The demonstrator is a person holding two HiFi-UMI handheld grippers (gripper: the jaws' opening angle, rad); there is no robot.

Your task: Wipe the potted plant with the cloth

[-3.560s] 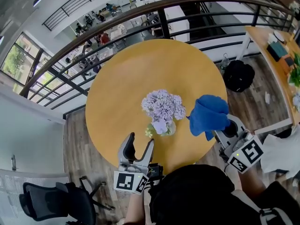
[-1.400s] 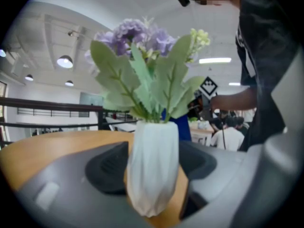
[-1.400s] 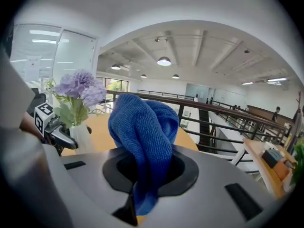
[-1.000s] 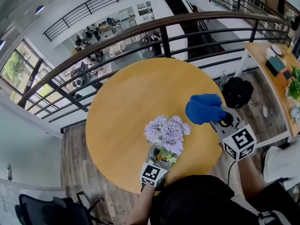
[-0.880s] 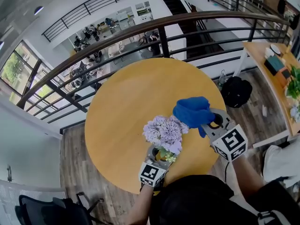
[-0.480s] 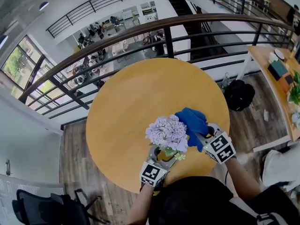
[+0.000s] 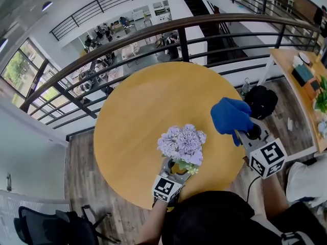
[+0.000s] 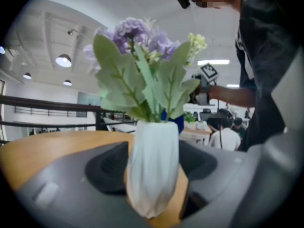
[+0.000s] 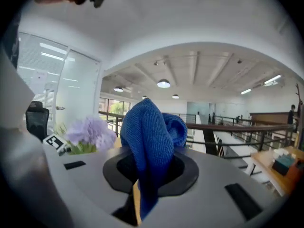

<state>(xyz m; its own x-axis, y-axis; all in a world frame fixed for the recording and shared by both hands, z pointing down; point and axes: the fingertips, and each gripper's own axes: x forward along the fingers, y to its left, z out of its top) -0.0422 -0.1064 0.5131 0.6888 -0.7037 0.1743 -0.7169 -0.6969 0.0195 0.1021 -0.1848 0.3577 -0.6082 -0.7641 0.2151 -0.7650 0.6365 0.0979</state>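
Observation:
The potted plant [image 7: 182,144], purple flowers with green leaves in a white ribbed vase [image 8: 152,170], stands near the front edge of the round yellow table [image 7: 148,96]. My left gripper [image 7: 175,168] is shut on the vase, with a jaw on each side of it. My right gripper [image 7: 241,129] hangs to the right of the flowers, clear of them, shut on a bunched blue cloth [image 7: 231,115]. In the right gripper view the cloth [image 9: 149,141] stands up between the jaws, and the flowers [image 9: 90,132] lie to the left.
A dark curved railing [image 7: 153,32] runs behind the table, with a lower floor beyond it. A black bag [image 7: 260,101] lies on the wood floor at the right, next to a wooden desk [image 7: 299,60]. An office chair [image 7: 51,228] stands at the lower left.
Half a second ago the cloth was pressed against the right side of the flowers; my right gripper has since drawn back to the right with it. My left gripper stays on the vase.

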